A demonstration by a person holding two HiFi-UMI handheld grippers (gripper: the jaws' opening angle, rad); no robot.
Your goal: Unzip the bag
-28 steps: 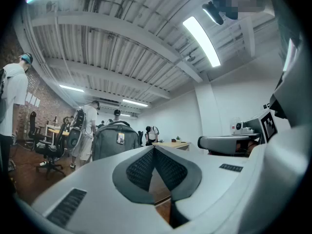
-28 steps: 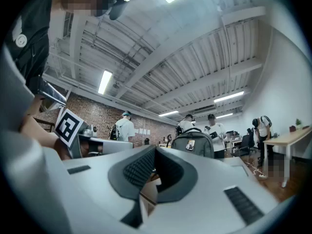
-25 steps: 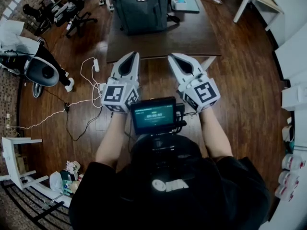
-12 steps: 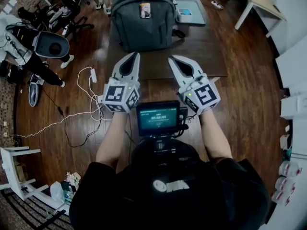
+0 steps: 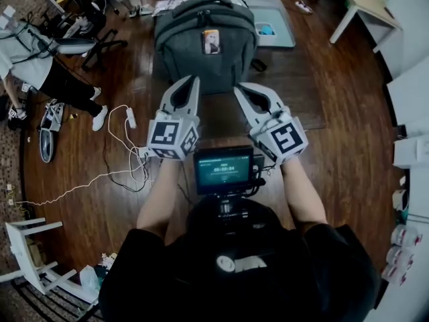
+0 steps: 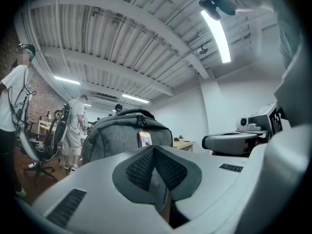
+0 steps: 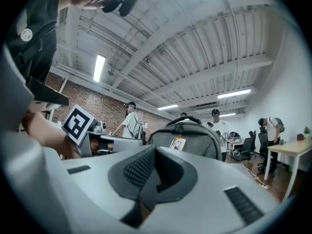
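Note:
A grey backpack (image 5: 204, 42) stands upright at the far end of a dark wooden table (image 5: 295, 89), with a small picture tag (image 5: 211, 42) on its front. It also fills the middle of the left gripper view as the backpack (image 6: 124, 133) and of the right gripper view as the backpack (image 7: 192, 138). My left gripper (image 5: 193, 80) and right gripper (image 5: 240, 88) are held side by side, level, just short of the bag and not touching it. Both are shut with nothing between the jaws.
A laptop or tablet (image 5: 271, 29) lies on the table behind the bag. Cables (image 5: 124, 153) trail over the wooden floor at left. People (image 5: 40, 66) and office chairs (image 5: 90, 25) are at far left, a light table (image 5: 358, 2) at upper right, a white stool (image 5: 30, 257) at lower left.
Both grippers and the camera have moved forward toward the table; the backpack now sits much closer to the jaw tips. The jaws have stayed shut.

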